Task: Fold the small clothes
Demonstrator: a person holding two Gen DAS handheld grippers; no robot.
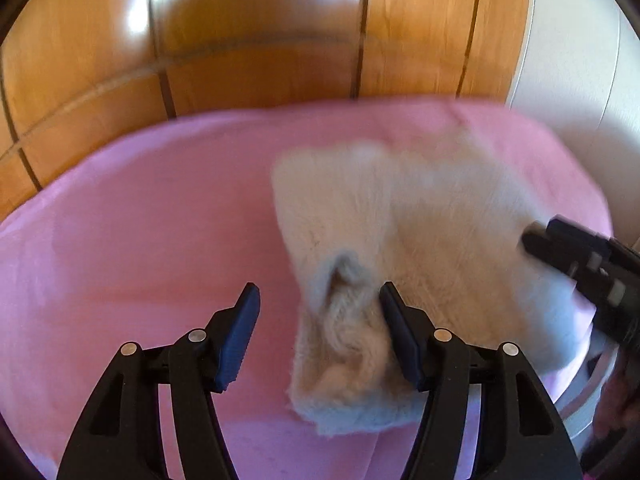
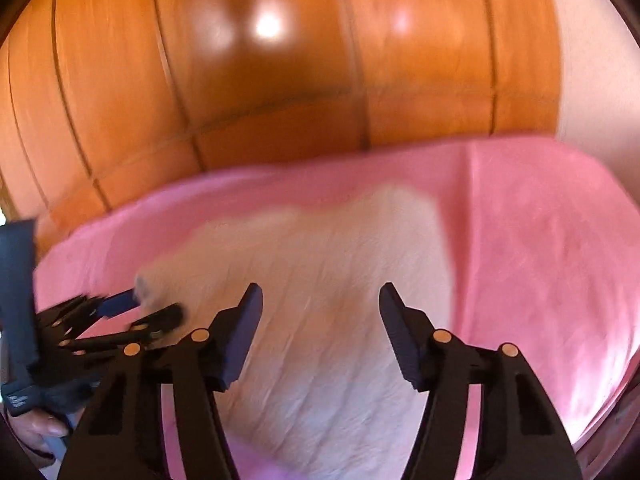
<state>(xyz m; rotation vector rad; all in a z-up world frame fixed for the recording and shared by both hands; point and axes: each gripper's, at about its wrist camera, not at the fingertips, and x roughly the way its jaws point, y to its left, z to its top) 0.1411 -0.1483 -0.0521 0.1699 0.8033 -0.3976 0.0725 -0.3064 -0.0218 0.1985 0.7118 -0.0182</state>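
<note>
Garment: cream fuzzy knit piece [image 1: 400,248] lying on a pink cloth [image 1: 140,240]; in the right wrist view the same knit [image 2: 328,280] spreads across the middle of the pink cloth [image 2: 540,260].
Garment detail: a rolled, bunched edge with a hollow opening sits at its near-left corner, as seen from the left wrist camera.
Left gripper [image 1: 320,332]: jaws spread wide apart; the bunched edge lies between them, against the right-hand finger [image 1: 400,340], with the left-hand finger over bare pink cloth.
Left gripper, right wrist view [image 2: 158,304]: enters from the left edge, tips at the knit's left border; blurred, so contact cannot be told.
Right gripper [image 2: 320,332]: jaws spread wide apart, positioned above the near middle of the knit, with nothing clamped.
Right gripper, left wrist view [image 1: 540,236]: enters from the right, tip over the knit's right edge; blurred.
Surroundings: glossy wooden panelling [image 1: 260,40] behind the cloth; pale wall [image 1: 572,80] at the right.
</note>
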